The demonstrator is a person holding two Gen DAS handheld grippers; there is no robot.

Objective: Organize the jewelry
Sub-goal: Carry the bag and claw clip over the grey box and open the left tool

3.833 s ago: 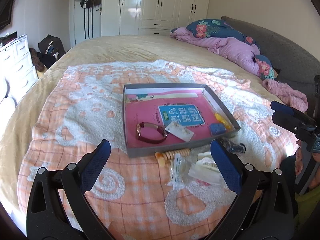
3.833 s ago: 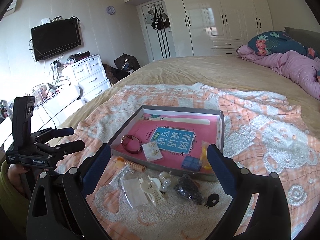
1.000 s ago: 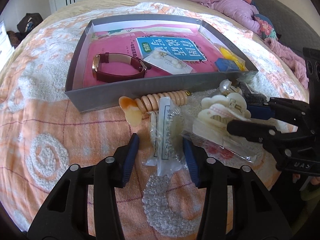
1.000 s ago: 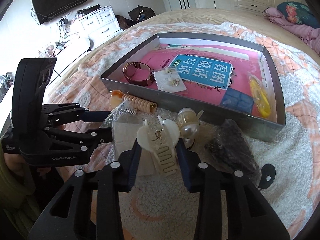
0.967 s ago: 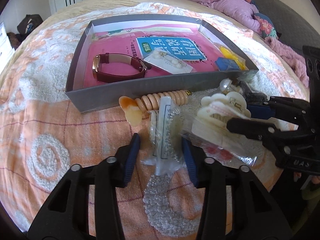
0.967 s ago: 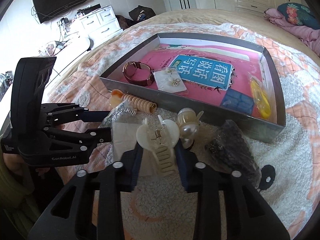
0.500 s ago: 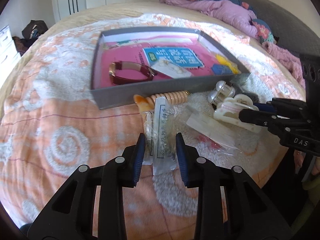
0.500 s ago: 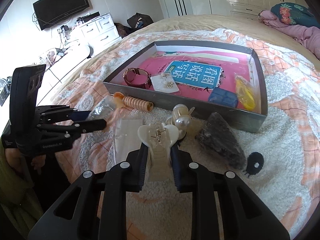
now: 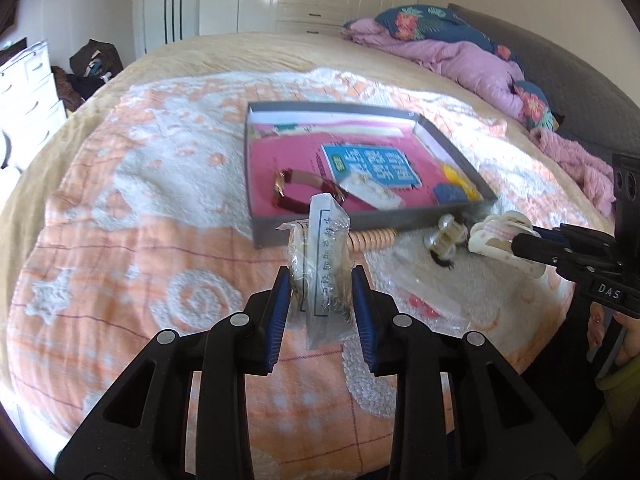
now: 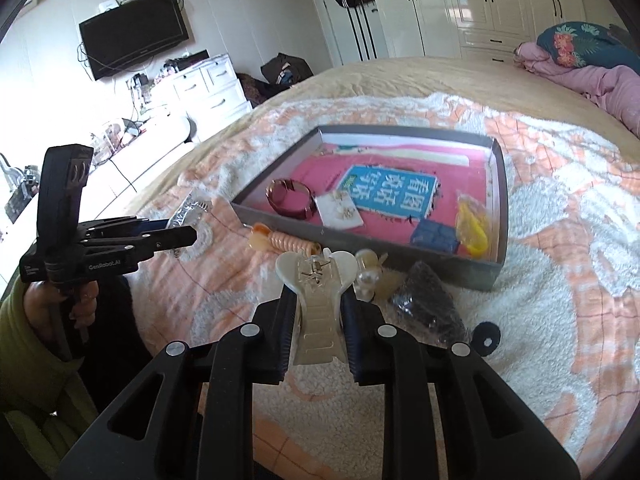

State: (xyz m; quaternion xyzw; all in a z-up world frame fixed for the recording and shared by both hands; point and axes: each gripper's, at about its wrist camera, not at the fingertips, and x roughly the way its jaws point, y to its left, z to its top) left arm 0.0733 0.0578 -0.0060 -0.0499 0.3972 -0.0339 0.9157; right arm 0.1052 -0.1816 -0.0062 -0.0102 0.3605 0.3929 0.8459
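Orange blanket [image 9: 120, 240] spread on the bed, grey tray [image 10: 496, 216] sitting on it with a watch [image 10: 290, 198] inside. Left gripper [image 9: 320, 300] clamps a clear packet [image 9: 324, 264], lifted above the blanket. Right gripper [image 10: 318, 320] pinches a cream hair claw [image 10: 318, 296], raised just before the tray.

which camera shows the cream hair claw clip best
The right wrist view: the cream hair claw clip sits centred and close, pinched in the right gripper, spring and teeth visible. The left wrist view shows it small, side-on, at the right edge.
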